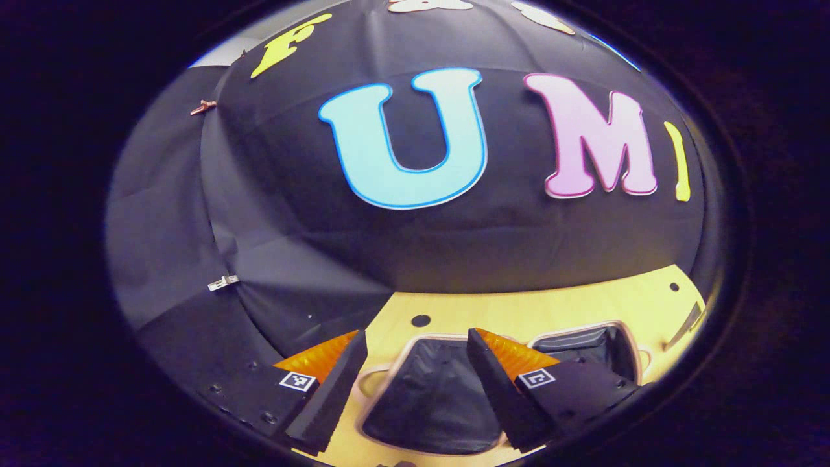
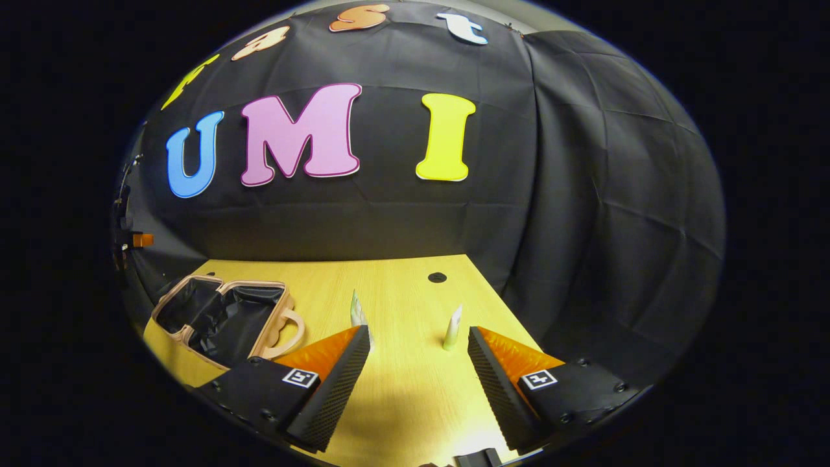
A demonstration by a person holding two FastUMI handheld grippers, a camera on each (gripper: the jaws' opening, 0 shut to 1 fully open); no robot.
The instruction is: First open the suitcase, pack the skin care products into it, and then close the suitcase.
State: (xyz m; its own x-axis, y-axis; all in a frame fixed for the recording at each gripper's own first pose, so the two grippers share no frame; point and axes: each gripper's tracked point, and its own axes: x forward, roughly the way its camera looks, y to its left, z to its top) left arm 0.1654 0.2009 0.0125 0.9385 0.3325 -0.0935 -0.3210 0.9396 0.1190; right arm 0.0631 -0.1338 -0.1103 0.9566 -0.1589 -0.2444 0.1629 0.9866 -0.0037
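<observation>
The small suitcase [image 2: 224,314] lies open on the wooden table [image 2: 402,395], showing pink rims and a black lining in both halves. In the left gripper view my left gripper [image 1: 417,344] hangs open just above the suitcase [image 1: 434,402], nothing between its fingers. In the right gripper view my right gripper [image 2: 418,340] is open over bare table, right of the suitcase. Two skin care tubes stand upright ahead of it: a pale one [image 2: 357,312] behind the left finger, a whitish-green one [image 2: 453,327] close to the right finger.
A round cable hole [image 2: 437,277] sits near the table's far edge, and another hole [image 1: 420,320] lies beyond the suitcase. Black cloth walls close the booth behind and to the right. A handle [image 2: 293,327] sticks out from the suitcase's near side.
</observation>
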